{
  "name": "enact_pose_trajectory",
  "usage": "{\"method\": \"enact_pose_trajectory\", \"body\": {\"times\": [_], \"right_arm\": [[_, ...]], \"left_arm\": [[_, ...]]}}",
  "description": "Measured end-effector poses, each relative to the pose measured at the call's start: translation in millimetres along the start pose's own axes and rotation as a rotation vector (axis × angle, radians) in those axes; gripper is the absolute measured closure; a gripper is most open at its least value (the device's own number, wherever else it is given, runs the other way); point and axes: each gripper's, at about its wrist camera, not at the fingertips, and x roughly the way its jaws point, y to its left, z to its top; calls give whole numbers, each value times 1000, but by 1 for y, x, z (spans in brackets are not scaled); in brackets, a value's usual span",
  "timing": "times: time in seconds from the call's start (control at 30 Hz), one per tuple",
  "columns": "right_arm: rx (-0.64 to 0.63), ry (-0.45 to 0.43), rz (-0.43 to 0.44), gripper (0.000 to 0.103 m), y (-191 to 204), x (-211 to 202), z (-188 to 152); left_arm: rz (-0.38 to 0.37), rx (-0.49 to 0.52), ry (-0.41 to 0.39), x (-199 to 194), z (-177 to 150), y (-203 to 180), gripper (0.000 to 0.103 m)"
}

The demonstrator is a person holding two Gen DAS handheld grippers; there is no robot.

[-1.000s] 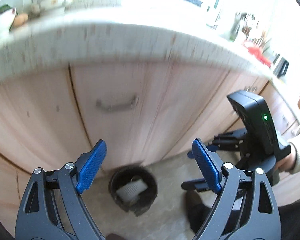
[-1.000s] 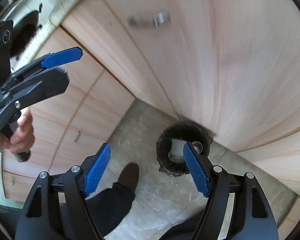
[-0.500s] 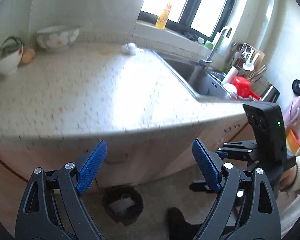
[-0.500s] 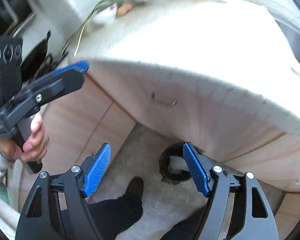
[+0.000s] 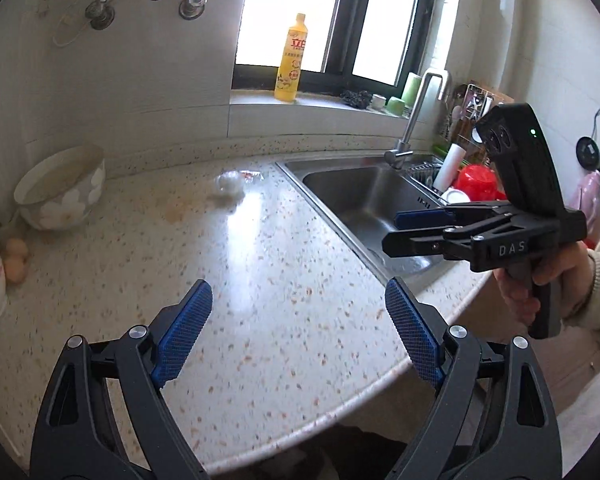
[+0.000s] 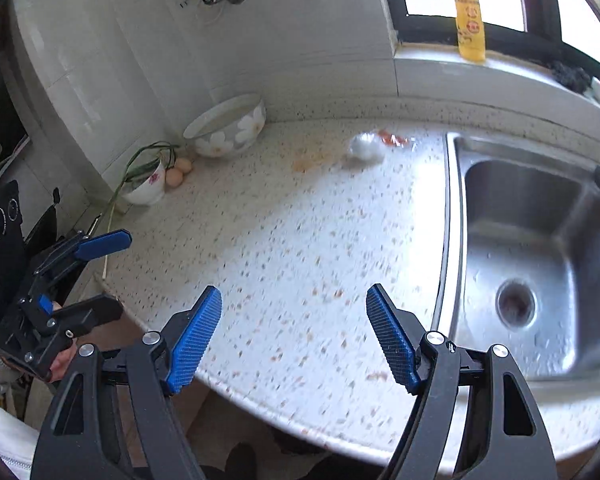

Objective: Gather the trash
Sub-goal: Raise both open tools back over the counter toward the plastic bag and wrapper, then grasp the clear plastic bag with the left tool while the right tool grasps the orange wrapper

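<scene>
Both wrist cameras sit above the front edge of the speckled countertop (image 5: pixel 268 264), looking down and across toward the back wall at 12 o'clock. The left view puts the steel sink (image 5: pixel 364 204) at 2 o'clock; the right view, nearer it, at 3 o'clock. Both share the floral bowl (image 6: pixel 228 126), the crumpled white wad (image 6: pixel 365 147) and the yellow bottle (image 5: pixel 292 60).

A crumpled white wad of trash (image 5: pixel 229 182) lies on the speckled countertop (image 5: pixel 260 280) near its back edge — just left of the sink (image 5: pixel 364 204); its outline is blurred. Touching it on the sink side sits a crinkled clear wrapper with red-orange print (image 6: pixel 394 139) — flat against the counter.
</scene>
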Motion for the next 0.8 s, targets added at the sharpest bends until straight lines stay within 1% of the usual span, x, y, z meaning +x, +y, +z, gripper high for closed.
{"method": "enact_pose_trajectory", "body": {"times": [0.1, 0.2, 0.27, 0.33, 0.43, 0.53, 0.7, 0.73, 0.77, 0.8], "right_arm": [[-56, 25, 32, 31, -28, 15, 41], [-108, 58, 59, 31, -51, 32, 83], [-158, 77, 65, 31, -62, 48, 103], [-204, 92, 69, 31, -75, 67, 123], [-237, 107, 70, 31, -99, 93, 149], [-245, 124, 58, 31, -120, 121, 171], [-272, 155, 57, 32, -138, 167, 196], [-281, 170, 57, 35, -140, 177, 198], [-292, 184, 56, 40, -141, 185, 199], [-303, 198, 58, 41, -142, 194, 199]], "left_arm": [[28, 49, -5, 33, 29, -1, 18], [72, 28, 5, 70, 57, 9, 18], [108, 10, 3, 91, 71, 18, 18], [146, 15, 13, 112, 81, 26, 18], [181, 6, 27, 141, 95, 42, 18], [203, -9, 49, 168, 106, 59, 18], [219, 25, 95, 206, 116, 74, 21], [218, 32, 104, 213, 118, 77, 22], [217, 42, 112, 220, 121, 80, 23], [218, 56, 120, 226, 123, 82, 24]]}}
